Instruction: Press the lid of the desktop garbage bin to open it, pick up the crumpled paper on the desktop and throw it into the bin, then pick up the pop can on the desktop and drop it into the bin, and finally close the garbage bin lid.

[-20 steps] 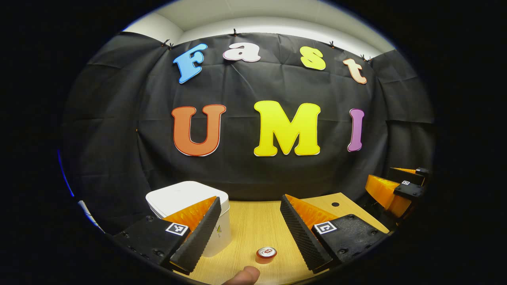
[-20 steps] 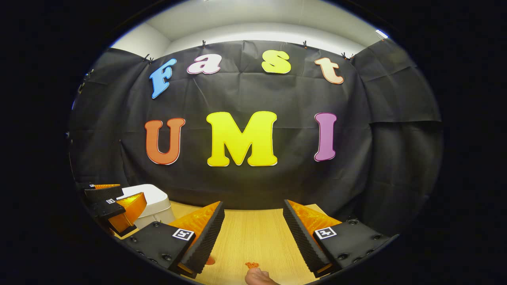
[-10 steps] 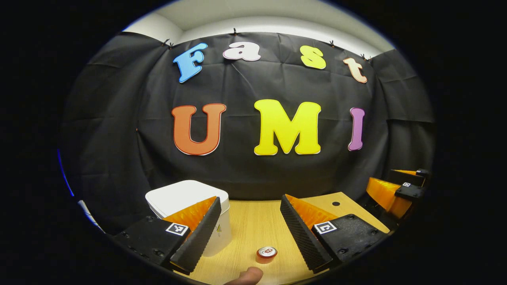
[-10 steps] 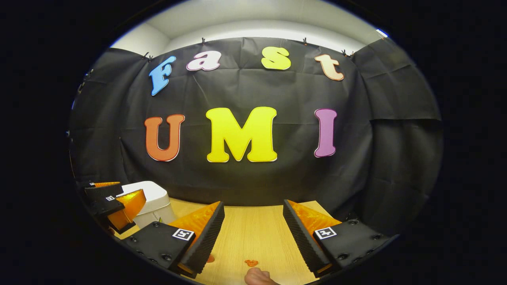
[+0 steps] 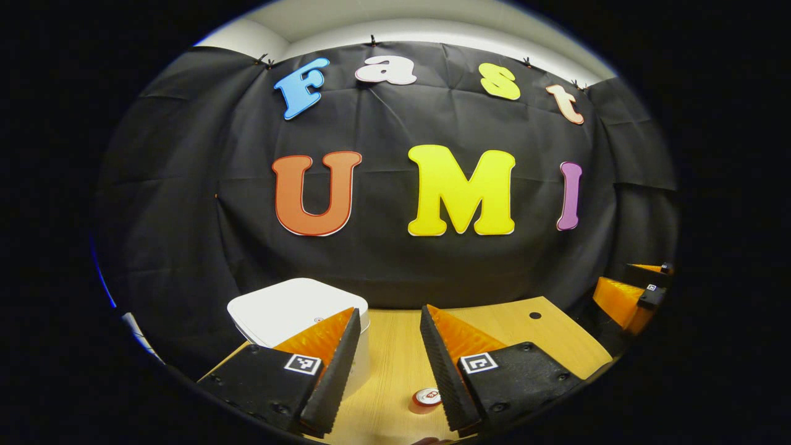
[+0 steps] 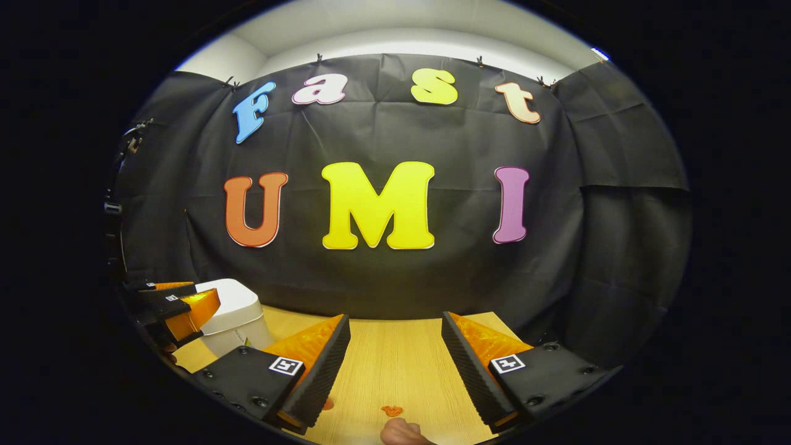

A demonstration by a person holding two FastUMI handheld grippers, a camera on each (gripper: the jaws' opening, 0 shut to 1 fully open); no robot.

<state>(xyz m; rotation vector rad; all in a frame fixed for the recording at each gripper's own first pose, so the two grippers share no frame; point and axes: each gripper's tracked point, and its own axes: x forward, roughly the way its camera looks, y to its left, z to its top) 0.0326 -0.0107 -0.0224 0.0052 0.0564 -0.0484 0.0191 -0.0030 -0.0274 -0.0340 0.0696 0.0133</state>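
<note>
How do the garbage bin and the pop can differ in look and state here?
The garbage bin is a white, boxy container with rounded corners and its lid down; the pop can is a small red cylinder with a silvery top. The bin stands far larger than the can. In the left gripper view the bin sits at left, the can low between the left gripper's fingers. Both stand upright on the wooden desktop.

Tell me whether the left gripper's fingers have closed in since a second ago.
Yes. In the left gripper view, the left gripper shows a narrower gap over the table than before, still open, holding nothing.
</note>
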